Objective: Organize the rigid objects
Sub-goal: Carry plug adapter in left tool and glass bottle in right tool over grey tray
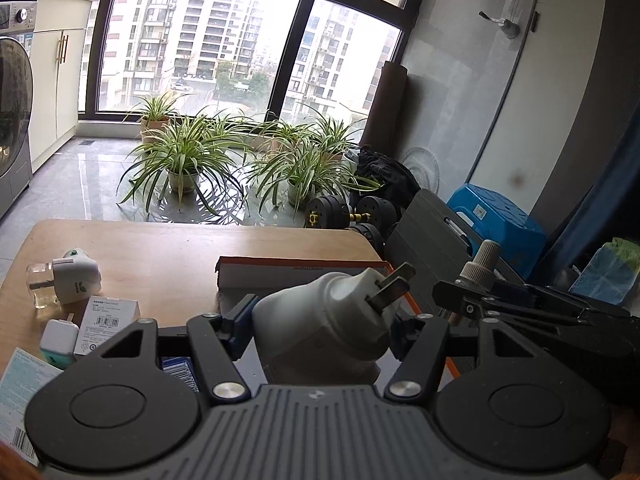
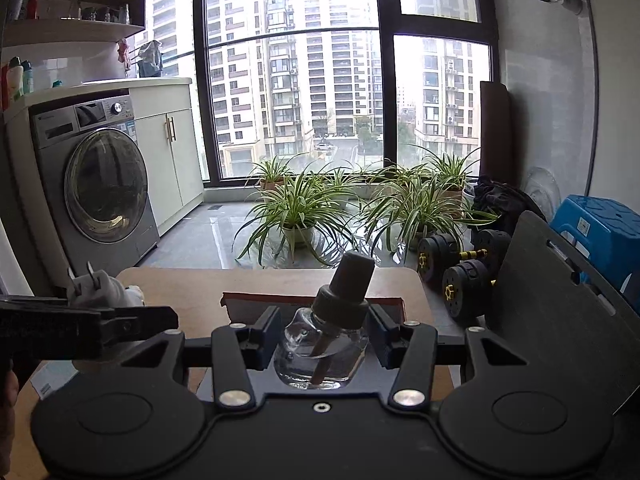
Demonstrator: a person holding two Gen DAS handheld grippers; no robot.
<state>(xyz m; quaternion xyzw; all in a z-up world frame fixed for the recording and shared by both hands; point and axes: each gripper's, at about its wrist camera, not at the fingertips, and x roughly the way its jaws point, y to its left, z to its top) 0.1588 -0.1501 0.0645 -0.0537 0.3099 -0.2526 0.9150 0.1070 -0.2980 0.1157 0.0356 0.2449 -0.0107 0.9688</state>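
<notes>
The left gripper point(image 1: 320, 320) is clamped on a white plug-in vaporizer heater point(image 1: 324, 328), its two flat prongs tilted up and away, held above the wooden table point(image 1: 192, 256). Just to its right, the right gripper point(image 2: 322, 334) is closed on a clear refill bottle point(image 2: 320, 356) with a dark screw cap, a wick visible inside the liquid. Both are held over the near side of the table, in front of an open cardboard box point(image 1: 300, 274) with an orange rim that sits toward the table's far right corner.

Along the table's left edge lies a second heater with its bottle attached point(image 1: 66, 280), on its side. Nearer, a small white box point(image 1: 106, 320), a white and green plug point(image 1: 58, 338) and a pale blue printed packet point(image 1: 22, 392) crowd together.

Beyond the far edge stand potted spider plants point(image 1: 184, 152) on the tiled floor, black dumbbells point(image 2: 460, 268) and a blue plastic stool point(image 2: 600, 228) off the right side, and a washing machine point(image 2: 100, 184) to the left.
</notes>
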